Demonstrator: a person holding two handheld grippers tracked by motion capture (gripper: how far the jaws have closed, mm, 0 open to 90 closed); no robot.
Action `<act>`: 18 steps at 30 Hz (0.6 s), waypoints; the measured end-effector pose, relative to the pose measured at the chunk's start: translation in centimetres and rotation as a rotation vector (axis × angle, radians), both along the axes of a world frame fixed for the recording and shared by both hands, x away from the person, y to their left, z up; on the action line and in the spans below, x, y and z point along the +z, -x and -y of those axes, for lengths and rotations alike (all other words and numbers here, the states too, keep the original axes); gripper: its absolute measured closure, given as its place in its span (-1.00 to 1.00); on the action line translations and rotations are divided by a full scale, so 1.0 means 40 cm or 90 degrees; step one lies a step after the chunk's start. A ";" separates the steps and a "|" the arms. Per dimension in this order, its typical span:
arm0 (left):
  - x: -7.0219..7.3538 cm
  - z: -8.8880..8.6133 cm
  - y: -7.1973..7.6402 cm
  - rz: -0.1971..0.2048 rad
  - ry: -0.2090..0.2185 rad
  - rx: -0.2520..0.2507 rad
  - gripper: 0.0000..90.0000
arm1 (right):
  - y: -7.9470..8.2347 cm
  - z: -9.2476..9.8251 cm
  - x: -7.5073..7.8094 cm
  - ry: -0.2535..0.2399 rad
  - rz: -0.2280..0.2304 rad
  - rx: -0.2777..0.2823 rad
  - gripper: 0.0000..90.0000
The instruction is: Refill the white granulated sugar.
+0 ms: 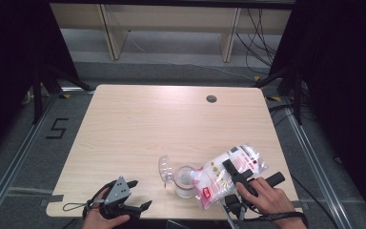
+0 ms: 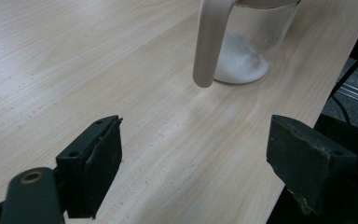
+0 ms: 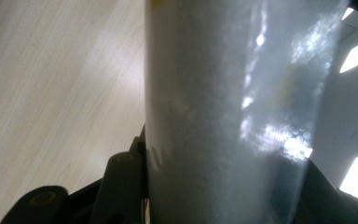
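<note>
A clear bag of white granules [image 1: 228,174] is clamped in the right claw [image 1: 238,177] and tilted over a glass jar [image 1: 185,182] near the counter's front edge [image 1: 76,210]. Granules could be spilled past the rim, or the jar nudged off. The left claw [image 2: 191,163] is held wide open, empty; ample bare counter lies behind.

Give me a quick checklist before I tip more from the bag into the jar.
1. Right tongs shut on the bag: ok.
2. Bag mouth over the jar opening: cannot tell, it sits at the rim.
3. Jar upright on the table: ok.
4. Jar lid swung open, off the opening: ok.
5. Room left in the jar: ok, only a low heap of white powder.
6. Left tongs steadying the jar: not ok, open and apart from it.
</note>
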State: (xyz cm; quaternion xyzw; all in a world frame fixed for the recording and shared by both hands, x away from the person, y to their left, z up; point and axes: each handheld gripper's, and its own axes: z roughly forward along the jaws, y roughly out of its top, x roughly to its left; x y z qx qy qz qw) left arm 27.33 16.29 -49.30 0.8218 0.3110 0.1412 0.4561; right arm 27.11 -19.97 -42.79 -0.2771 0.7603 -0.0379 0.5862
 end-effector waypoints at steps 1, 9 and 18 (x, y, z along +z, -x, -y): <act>0.000 0.000 0.000 0.000 0.000 0.000 -0.60 | 0.000 0.000 0.000 0.001 -0.001 0.000 0.35; 0.000 0.000 0.000 0.000 0.000 0.000 -0.60 | 0.001 0.002 0.004 0.003 0.005 -0.002 0.35; 0.000 0.000 0.000 0.000 0.000 0.000 -0.60 | 0.003 0.003 0.006 -0.004 0.003 -0.007 0.35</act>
